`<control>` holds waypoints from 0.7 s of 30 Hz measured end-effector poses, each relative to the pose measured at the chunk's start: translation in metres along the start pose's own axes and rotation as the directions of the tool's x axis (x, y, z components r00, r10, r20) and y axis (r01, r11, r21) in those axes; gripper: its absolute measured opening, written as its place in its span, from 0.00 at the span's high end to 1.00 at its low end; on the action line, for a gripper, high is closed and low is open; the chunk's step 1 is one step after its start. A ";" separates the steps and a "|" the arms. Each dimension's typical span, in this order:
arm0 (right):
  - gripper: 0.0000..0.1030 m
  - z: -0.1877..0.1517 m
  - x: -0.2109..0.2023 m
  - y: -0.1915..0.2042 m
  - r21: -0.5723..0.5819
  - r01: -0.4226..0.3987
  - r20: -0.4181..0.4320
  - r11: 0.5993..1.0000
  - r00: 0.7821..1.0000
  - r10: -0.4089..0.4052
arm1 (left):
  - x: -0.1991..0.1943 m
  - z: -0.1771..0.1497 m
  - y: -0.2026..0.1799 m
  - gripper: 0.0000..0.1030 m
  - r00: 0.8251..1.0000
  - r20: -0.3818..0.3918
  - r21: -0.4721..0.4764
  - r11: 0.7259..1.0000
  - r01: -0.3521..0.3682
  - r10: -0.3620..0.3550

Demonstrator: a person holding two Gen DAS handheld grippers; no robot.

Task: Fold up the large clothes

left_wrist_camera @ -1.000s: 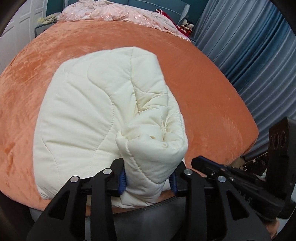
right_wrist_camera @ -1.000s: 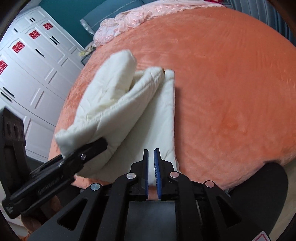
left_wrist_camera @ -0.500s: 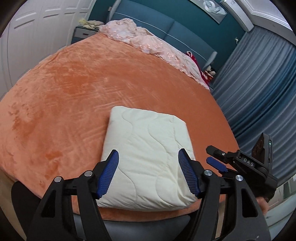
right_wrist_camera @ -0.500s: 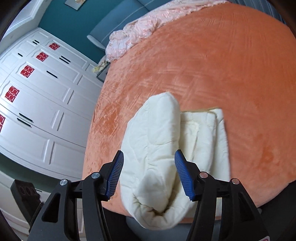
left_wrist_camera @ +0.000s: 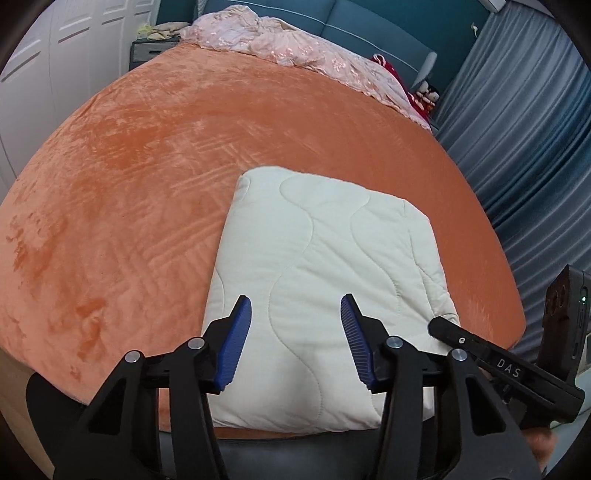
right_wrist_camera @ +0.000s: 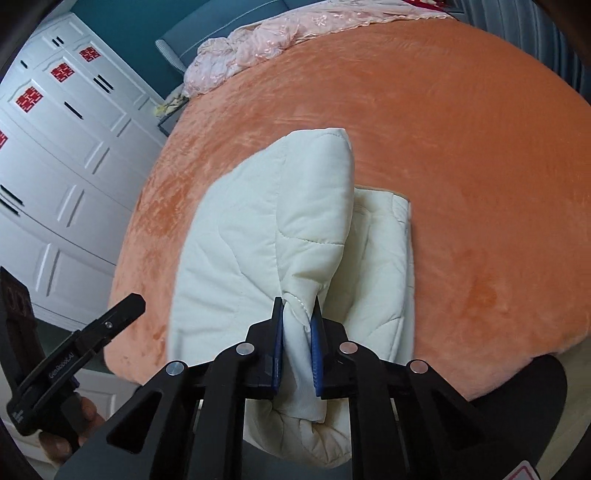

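Note:
A cream quilted garment [left_wrist_camera: 325,288] lies folded into a thick rectangle near the front edge of the orange bed [left_wrist_camera: 147,166]. My left gripper [left_wrist_camera: 295,314] is open and empty, its blue pads hovering just above the garment's near half. My right gripper [right_wrist_camera: 297,321] is shut on a fold of the garment [right_wrist_camera: 280,229] at its near right edge, and the top layer is raised there. The right gripper also shows in the left wrist view [left_wrist_camera: 491,354], at the garment's right corner. The left gripper shows at the left of the right wrist view [right_wrist_camera: 81,339].
A pink bedspread [left_wrist_camera: 295,48] is bunched at the head of the bed, with a blue headboard [left_wrist_camera: 369,22] behind it. Blue-grey curtains [left_wrist_camera: 535,147] hang on the right. White wardrobe doors [right_wrist_camera: 55,166] stand on the left. A nightstand [left_wrist_camera: 151,51] is beside the bed.
My left gripper let go of the garment's rolled fold, opened and drew back above it. My right gripper opened, then shut on the garment's near right edge. The garment now lies folded smaller.

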State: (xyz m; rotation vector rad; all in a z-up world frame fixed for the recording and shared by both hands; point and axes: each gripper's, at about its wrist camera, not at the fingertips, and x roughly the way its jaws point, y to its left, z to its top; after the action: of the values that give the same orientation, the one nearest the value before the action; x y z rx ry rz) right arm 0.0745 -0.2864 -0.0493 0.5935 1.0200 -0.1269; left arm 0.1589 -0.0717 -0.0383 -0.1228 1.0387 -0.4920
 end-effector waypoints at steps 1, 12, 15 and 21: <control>0.89 -0.005 0.005 -0.009 0.009 0.018 -0.013 1.000 1.000 -0.018 | 0.009 -0.005 -0.006 0.54 1.000 -0.021 0.016 1.000 -0.011 0.011; 0.87 -0.031 0.048 -0.042 0.019 0.071 -0.073 0.997 0.995 -0.069 | 0.060 -0.037 -0.028 0.55 0.984 -0.103 0.090 0.987 -0.135 0.144; 0.85 -0.033 0.058 -0.046 0.026 0.074 -0.084 0.997 0.994 -0.071 | 0.068 -0.042 -0.030 0.55 0.979 -0.106 0.105 0.981 -0.162 0.173; 0.83 -0.030 0.072 -0.048 0.037 0.075 -0.091 0.996 0.993 -0.072 | 0.081 -0.047 -0.031 0.55 0.971 -0.100 0.130 0.970 -0.205 0.218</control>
State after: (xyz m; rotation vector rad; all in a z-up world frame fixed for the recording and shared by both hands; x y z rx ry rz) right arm 0.0722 -0.2984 -0.1396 0.6024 1.1293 -0.1875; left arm 0.1417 -0.1294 -0.1164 0.1227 1.1167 -0.3683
